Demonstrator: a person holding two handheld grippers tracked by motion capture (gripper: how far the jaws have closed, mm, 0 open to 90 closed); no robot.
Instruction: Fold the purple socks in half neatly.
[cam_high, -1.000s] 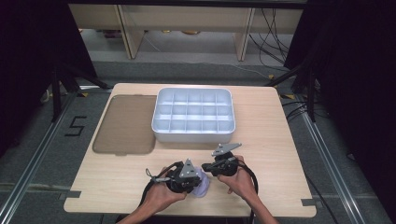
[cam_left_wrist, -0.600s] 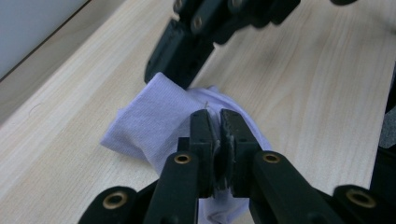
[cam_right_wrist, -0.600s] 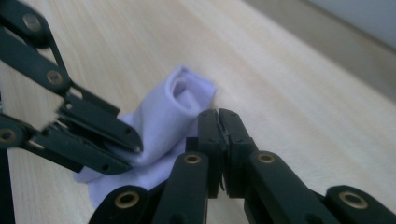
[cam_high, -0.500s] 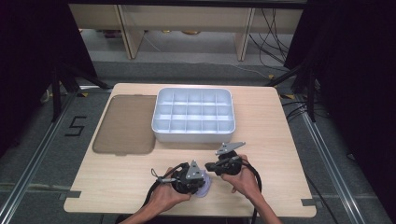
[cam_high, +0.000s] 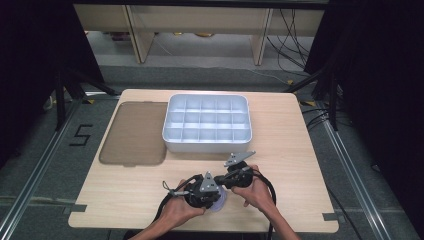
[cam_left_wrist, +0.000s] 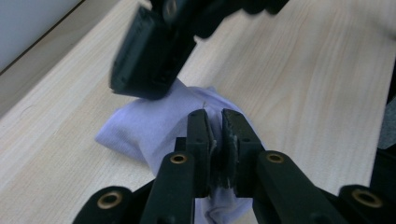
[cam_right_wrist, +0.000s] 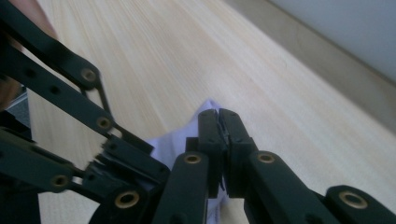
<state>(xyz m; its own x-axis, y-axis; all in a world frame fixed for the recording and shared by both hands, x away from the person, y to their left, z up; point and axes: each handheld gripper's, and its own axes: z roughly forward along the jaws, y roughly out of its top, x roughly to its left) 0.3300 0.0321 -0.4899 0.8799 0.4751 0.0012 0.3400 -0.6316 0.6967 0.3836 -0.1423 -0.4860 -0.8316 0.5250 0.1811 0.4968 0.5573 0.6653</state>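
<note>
- Near the front edge of the table (cam_high: 300, 165), in the high view, the left gripper (cam_high: 209, 192) and the right gripper (cam_high: 226, 181) meet tip to tip over a small pale lilac cloth (cam_high: 218, 204), which lies just beneath them. Beyond the tongs stands a white divided box (cam_high: 207, 145), and left of it lies a flat brown lid (cam_high: 134, 134); both are well apart from the cloth.
- In the left gripper view, the left gripper (cam_left_wrist: 215, 128) pinches a fold of the cloth (cam_left_wrist: 154, 126) between its pads. Its jaws have just been opening a little, yet the fabric is between them and looks pressed. The right gripper's tip comes down onto the cloth just beyond, on its far edge.
- In the right gripper view, the right gripper (cam_right_wrist: 218, 122) has its jaws pressed together on a corner of the cloth (cam_right_wrist: 205, 108), which peeks out at the tips; the left gripper's links cross close at the side.
- The cloth seems light, soft and limp, so it will sag and bunch rather than hold a shape. It looks neither fragile nor slippery. An edge or corner is the best place to take it, one for each tong.
</note>
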